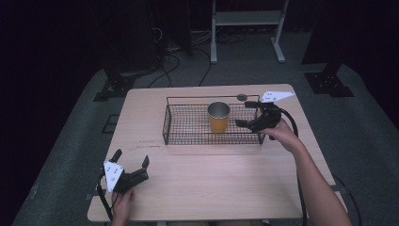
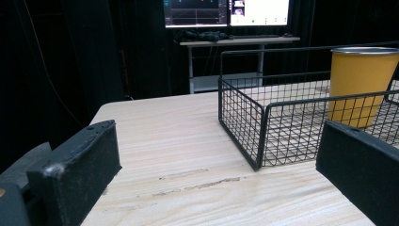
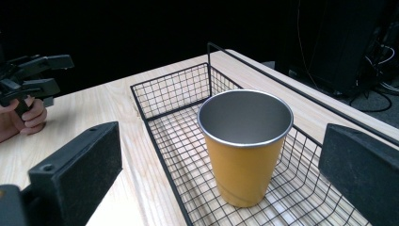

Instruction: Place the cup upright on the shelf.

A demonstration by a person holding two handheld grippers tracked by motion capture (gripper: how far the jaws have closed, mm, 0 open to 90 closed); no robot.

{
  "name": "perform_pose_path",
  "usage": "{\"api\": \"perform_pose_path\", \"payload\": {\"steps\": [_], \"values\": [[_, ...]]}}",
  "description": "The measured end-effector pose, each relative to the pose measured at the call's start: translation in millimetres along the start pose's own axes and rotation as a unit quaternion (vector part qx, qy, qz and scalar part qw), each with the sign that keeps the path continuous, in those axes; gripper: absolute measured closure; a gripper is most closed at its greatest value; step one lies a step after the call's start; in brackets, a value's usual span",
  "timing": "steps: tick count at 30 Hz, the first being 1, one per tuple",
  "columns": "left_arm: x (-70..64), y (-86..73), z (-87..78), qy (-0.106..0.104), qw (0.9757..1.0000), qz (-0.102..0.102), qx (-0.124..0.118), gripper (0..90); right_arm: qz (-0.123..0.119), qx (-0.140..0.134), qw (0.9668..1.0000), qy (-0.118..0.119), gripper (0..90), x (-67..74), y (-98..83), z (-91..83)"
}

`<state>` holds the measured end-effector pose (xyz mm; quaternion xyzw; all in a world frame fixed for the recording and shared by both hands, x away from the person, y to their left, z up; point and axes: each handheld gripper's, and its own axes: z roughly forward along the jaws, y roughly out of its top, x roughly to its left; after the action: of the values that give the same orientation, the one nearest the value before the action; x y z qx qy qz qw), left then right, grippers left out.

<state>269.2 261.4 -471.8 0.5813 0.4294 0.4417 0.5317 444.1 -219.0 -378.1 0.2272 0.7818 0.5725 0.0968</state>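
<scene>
High view: cup (image 1: 219, 117) in basket (image 1: 188, 137)

Light wood table (image 1: 207, 183); 1 black wire basket (image 1: 188, 126) directly on far half.

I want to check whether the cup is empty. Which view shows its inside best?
The right gripper view: it looks down into the cup and its bare metal inside. The high view shows the cup small in the basket; the left gripper view shows its side through the wire.
</scene>
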Motion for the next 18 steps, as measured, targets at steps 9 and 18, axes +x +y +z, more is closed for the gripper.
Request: {"api": "perform_pose_path", "payload": {"steps": [9, 18], "values": [[0.0, 0.0, 0.1, 0.001, 1.0, 0.0, 0.0, 0.0, -0.002, 0.0, 1.0, 0.003, 0.0, 4.5, -6.1, -8.1], [-0.3, 0.0, 0.0, 0.001, 1.0, 0.002, 0.001, 0.0, 0.001, 0.008, 1.0, 0.0, 0.0, 5.0, -16.5, -17.7]]}}
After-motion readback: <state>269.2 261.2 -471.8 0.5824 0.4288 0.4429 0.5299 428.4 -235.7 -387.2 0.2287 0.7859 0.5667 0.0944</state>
